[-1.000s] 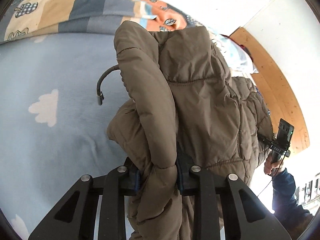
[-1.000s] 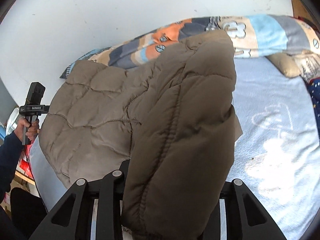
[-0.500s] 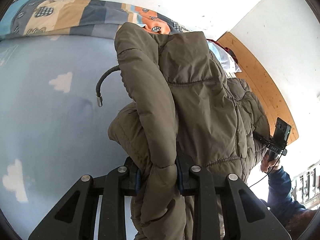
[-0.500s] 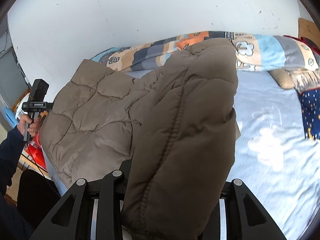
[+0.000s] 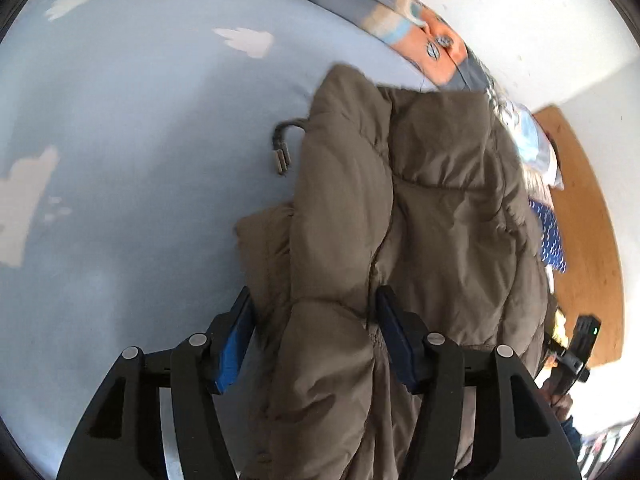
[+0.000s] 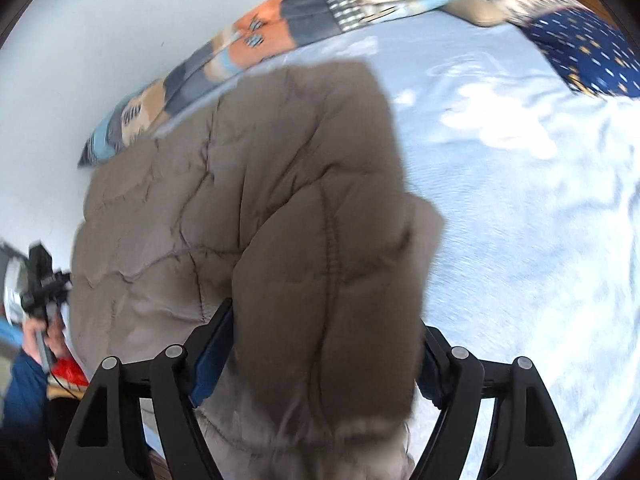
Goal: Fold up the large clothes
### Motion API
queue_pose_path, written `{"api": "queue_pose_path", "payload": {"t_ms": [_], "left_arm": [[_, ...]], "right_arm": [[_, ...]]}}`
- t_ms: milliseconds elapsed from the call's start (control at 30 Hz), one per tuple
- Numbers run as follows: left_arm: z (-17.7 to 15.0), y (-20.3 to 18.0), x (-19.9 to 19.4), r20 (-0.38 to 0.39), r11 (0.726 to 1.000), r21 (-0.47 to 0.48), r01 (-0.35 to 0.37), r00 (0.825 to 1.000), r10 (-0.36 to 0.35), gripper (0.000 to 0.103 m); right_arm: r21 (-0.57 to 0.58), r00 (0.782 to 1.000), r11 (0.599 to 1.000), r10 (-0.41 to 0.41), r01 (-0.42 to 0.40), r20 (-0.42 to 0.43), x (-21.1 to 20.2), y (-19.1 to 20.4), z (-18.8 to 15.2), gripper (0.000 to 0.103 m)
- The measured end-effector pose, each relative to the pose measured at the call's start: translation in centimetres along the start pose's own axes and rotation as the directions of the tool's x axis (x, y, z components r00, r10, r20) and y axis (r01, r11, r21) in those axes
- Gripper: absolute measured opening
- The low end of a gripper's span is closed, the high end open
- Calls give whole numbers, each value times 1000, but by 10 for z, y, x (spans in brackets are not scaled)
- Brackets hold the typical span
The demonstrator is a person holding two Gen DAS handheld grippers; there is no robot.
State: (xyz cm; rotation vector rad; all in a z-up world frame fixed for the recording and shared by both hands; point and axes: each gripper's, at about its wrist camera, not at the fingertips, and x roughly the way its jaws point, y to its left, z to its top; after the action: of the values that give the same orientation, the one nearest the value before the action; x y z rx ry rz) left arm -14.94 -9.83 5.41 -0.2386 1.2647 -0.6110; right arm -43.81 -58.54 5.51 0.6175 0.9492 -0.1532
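Observation:
A brown quilted puffer jacket lies bunched on the light blue bed sheet. My left gripper straddles a thick fold of it; its jaws are opening, the left blue pad standing clear of the fabric. A dark drawstring with a toggle sticks out of the jacket's left side. In the right wrist view the jacket spreads away to the left. My right gripper has a padded fold between its jaws, which are opening too and no longer squeeze it.
A patchwork blanket runs along the white wall at the bed's far edge. A navy dotted pillow lies at the far right, by a wooden headboard. A hand in a blue sleeve holds a black device beyond the jacket.
Both grippers came down toward the bed and rolled. Their jaws, earlier clamped on the jacket's folds, have spread apart. The jacket has sunk onto the sheet.

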Motion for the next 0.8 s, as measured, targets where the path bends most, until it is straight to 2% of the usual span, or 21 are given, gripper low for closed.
{"api": "queue_pose_path", "payload": {"t_ms": [33, 100, 167, 233, 300, 367, 433, 467, 533, 567, 667, 733, 800], "left_arm": [[-1, 1, -9, 16, 1000, -4, 5, 1000, -5, 59], [-3, -2, -33, 66, 999, 16, -46, 997, 45, 60], [-9, -13, -60, 142, 990, 69, -119, 984, 109, 60], [-17, -31, -84, 213, 978, 117, -170, 967, 142, 61], [-27, -53, -100, 278, 969, 152, -196, 949, 149, 73], [-44, -86, -108, 342, 954, 196, -228, 927, 152, 79], [-54, -113, -102, 380, 940, 231, -252, 912, 151, 84], [-61, -124, -94, 392, 934, 246, -260, 908, 150, 90], [-75, -146, -75, 419, 921, 266, -285, 894, 156, 91], [-79, -155, -62, 417, 917, 278, -287, 896, 154, 91], [-87, -165, -27, 363, 907, 298, -296, 914, 179, 91], [-87, -162, -2, 349, 887, 288, -360, 902, 253, 91], [-86, -156, 19, 302, 886, 283, -368, 911, 281, 91]], "right_arm": [[20, 1000, 1000, -4, 4, 17, -10, -2, -2, 82], [37, 997, 998, -45, 43, 57, -30, -4, -6, 83], [50, 990, 998, -55, 48, 130, -57, -1, -13, 83], [48, 979, 997, -73, 65, 191, -77, 11, -21, 83], [32, 968, 998, -59, 53, 242, -89, 33, -23, 83], [6, 960, 998, -55, 56, 275, -90, 62, -23, 84], [-21, 954, 997, -66, 75, 293, -88, 91, -24, 88], [-35, 952, 996, -70, 84, 297, -85, 104, -26, 89], [-75, 943, 987, -112, 142, 313, -73, 131, -27, 90], [-90, 940, 980, -139, 175, 311, -64, 140, -27, 90], [-148, 940, 959, -191, 240, 284, -25, 155, -24, 90], [-171, 937, 945, -227, 277, 265, -4, 156, -22, 90], [-178, 951, 945, -239, 275, 197, 23, 148, -21, 90]]}}
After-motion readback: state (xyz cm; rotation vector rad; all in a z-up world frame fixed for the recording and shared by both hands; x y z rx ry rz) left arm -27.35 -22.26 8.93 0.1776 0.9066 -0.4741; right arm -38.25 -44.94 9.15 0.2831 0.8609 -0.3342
